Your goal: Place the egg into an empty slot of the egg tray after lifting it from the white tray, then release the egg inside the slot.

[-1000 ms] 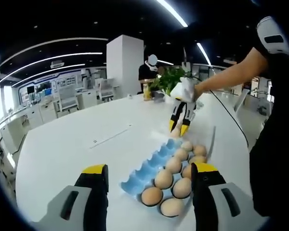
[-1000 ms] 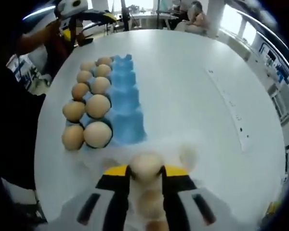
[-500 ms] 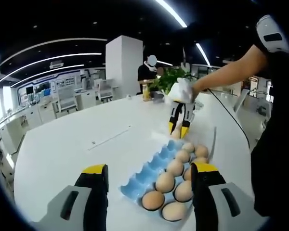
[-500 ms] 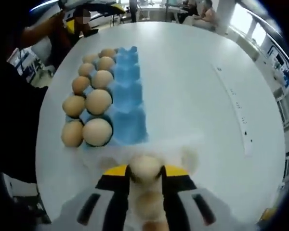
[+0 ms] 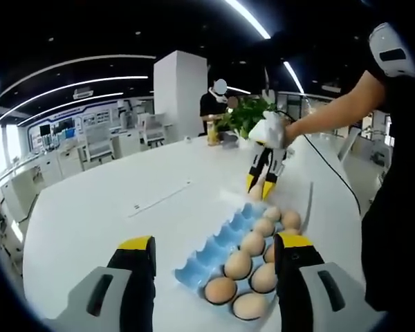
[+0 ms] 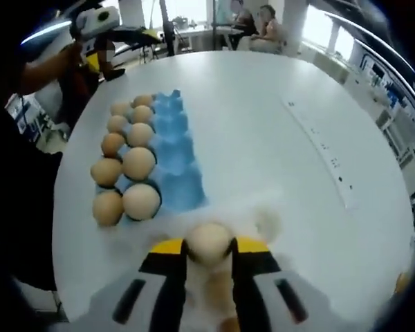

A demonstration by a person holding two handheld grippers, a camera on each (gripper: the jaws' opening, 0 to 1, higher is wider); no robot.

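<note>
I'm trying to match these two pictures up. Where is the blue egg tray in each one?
Left gripper view: the egg tray lies low and right of centre, between the left gripper jaws.
Right gripper view: the egg tray lies left of centre, beyond the egg gripped by the right gripper.
Shared landmark: the long strip on the table.

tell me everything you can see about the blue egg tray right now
The blue egg tray is a long moulded carton, looking like thin plastic or pulp, lying flat on the white round table. It has three rows of cups. Two rows hold brown eggs; the third row, on the open-table side, is empty. In the left gripper view the tray lies between that gripper's jaws. The right gripper, holding an egg, hovers just short of its near end, not touching it.
</note>
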